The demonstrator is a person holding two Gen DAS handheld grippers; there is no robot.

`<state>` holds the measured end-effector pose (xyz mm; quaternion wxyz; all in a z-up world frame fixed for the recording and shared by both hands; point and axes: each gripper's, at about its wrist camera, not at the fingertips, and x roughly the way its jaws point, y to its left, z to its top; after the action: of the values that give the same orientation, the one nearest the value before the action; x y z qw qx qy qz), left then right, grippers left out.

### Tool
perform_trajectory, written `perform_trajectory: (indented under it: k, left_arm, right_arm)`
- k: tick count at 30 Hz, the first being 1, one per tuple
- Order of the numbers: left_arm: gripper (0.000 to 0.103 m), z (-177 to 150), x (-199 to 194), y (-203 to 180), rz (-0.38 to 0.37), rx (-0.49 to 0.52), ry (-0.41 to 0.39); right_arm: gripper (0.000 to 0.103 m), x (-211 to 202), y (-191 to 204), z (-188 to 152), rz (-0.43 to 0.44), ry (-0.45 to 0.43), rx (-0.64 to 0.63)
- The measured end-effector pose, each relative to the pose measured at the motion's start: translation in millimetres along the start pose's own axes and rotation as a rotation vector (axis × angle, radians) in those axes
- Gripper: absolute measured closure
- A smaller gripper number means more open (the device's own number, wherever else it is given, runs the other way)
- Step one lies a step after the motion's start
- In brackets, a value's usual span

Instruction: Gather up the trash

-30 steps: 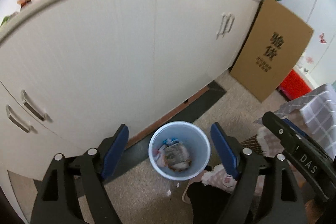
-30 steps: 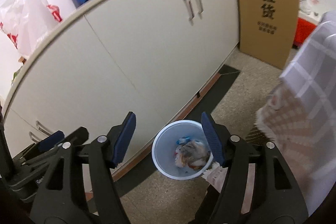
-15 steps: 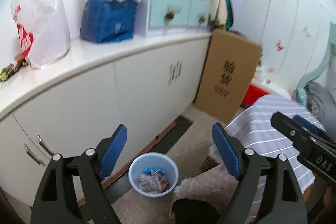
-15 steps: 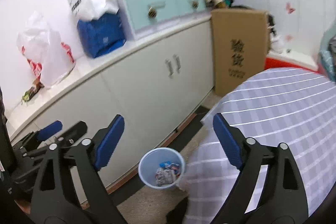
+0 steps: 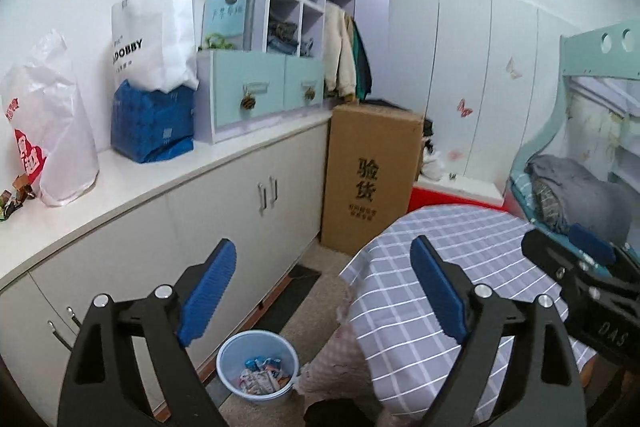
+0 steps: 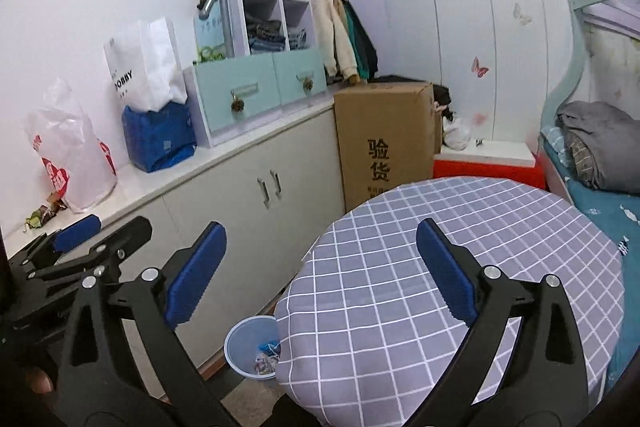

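Light blue plastic trash bin [image 6: 250,351]: right side hidden behind the grey checked tablecloth [image 6: 420,267] in the right wrist view.
Crumpled wrappers in the bin [image 5: 262,379]: too small to identify.
Small items at the white counter's [image 5: 132,183] left end [image 5: 16,191]: cut off by the edge, unclear.
Brown cardboard box [image 6: 380,139]: base hidden behind the tablecloth.

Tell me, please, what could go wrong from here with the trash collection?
Both claws, left and right, are open and hold nothing. The light blue plastic waste bin sits partly under the grey checked tablecloth; a later drop might hit the cloth. The small wrappers on the white counter could be overlooked.
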<state>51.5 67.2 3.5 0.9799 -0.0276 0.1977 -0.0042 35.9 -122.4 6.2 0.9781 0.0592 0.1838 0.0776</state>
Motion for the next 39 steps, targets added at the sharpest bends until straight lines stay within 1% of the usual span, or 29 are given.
perform_trajectory:
  k: [5, 8, 12, 15, 17, 21, 26, 29, 39]
  left_arm:
    - [0.012, 3.9, -27.1, -17.6, 0.001, 0.026, -0.059]
    - [0.010, 5.9, -38.1, -27.1, -0.011, 0.043, -0.068]
    - [0.010, 7.4, -47.4, -38.9, -0.004, 0.070, -0.083]
    - [0.010, 7.2, -51.3, -42.7, -0.012, 0.080, -0.086]
    - [0.010, 6.6, -54.4, -47.2, -0.020, 0.086, -0.089]
    - [0.010, 5.2, -58.0, -54.9, -0.008, 0.106, -0.099]
    - [0.010, 5.6, -61.8, -56.0, -0.008, 0.102, -0.114]
    - [0.010, 4.7, -62.0, -55.6, -0.022, 0.099, -0.118]
    - [0.010, 1.1, -61.1, -62.8, -0.028, 0.117, -0.110]
  right_arm:
    - [0.009, -25.8, -1.8, 0.7, -0.011, -0.041, -0.020]
    - [0.009, -39.9, -2.0, 1.2, -0.029, -0.067, -0.033]
    - [0.009, -57.6, -1.5, 1.2, -0.064, -0.105, -0.055]
    - [0.009, -66.6, -4.3, 0.6, -0.072, -0.119, -0.054]
    - [0.009, -70.7, -7.5, 0.9, -0.072, -0.123, -0.049]
    - [0.009, -76.2, -13.8, 0.4, -0.074, -0.127, -0.040]
    - [0.009, -79.3, -18.8, 0.5, -0.078, -0.132, -0.033]
    - [0.009, -81.0, -21.5, 0.4, -0.077, -0.133, -0.028]
    - [0.009, -81.2, -29.9, -3.0, -0.071, -0.125, -0.008]
